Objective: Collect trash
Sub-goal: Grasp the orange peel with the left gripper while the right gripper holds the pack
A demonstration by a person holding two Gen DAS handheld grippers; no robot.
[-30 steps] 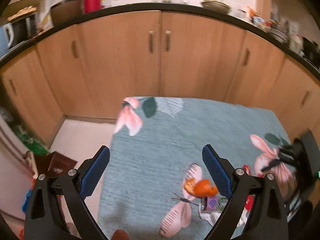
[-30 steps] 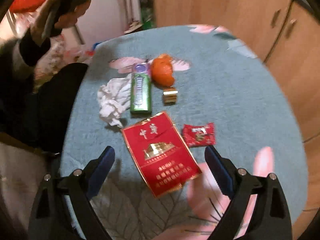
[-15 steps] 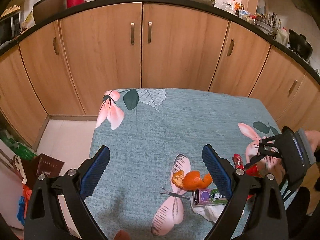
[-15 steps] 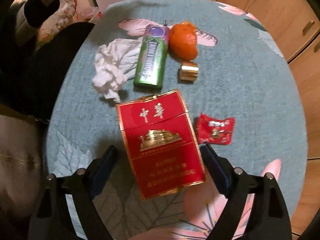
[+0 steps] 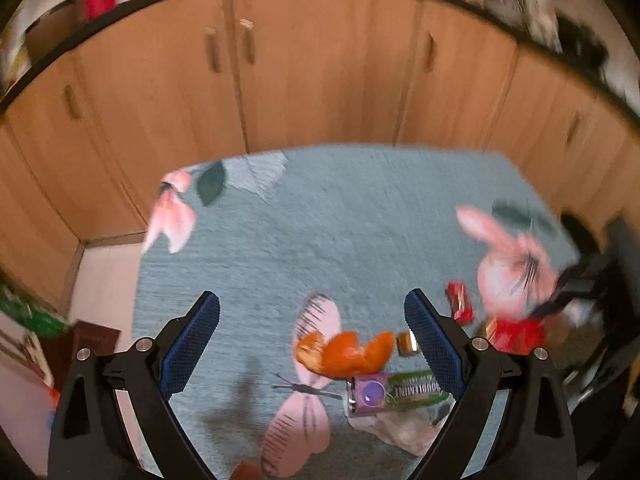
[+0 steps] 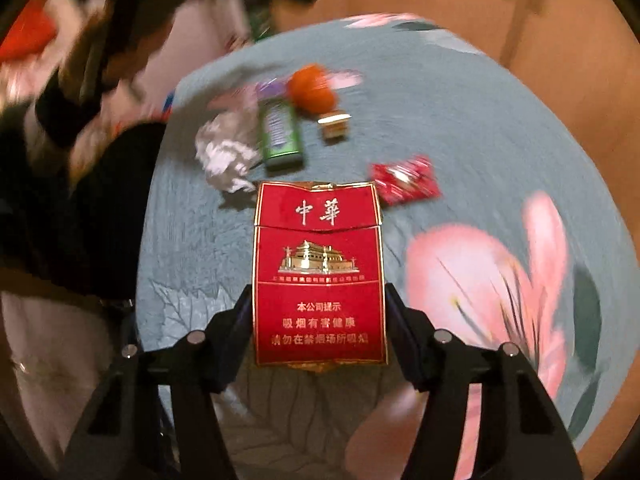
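Observation:
My right gripper [image 6: 319,312] is shut on a red cigarette pack [image 6: 318,264], its jaws pressed on the pack's two sides above the table. Beyond it lie a red candy wrapper [image 6: 406,184], a crumpled white tissue [image 6: 224,156], a green gum pack [image 6: 280,136], an orange peel [image 6: 312,88] and a small gold wrapper [image 6: 334,124]. My left gripper [image 5: 312,344] is open and empty, above the orange peel [image 5: 344,354]. The gum pack [image 5: 400,392], tissue [image 5: 404,428], candy wrapper [image 5: 460,306] and cigarette pack [image 5: 516,334] show at its right.
The table carries a teal floral cloth [image 5: 360,216]. Wooden cabinets [image 5: 320,72] stand close behind it under a dark countertop. A floor gap [image 5: 100,276] with bags lies at the left. The person's dark-clothed body [image 6: 80,216] is at the table's left edge.
My right gripper has closed on the cigarette pack and lifted it off the cloth. My left gripper has moved closer to the orange peel, still open.

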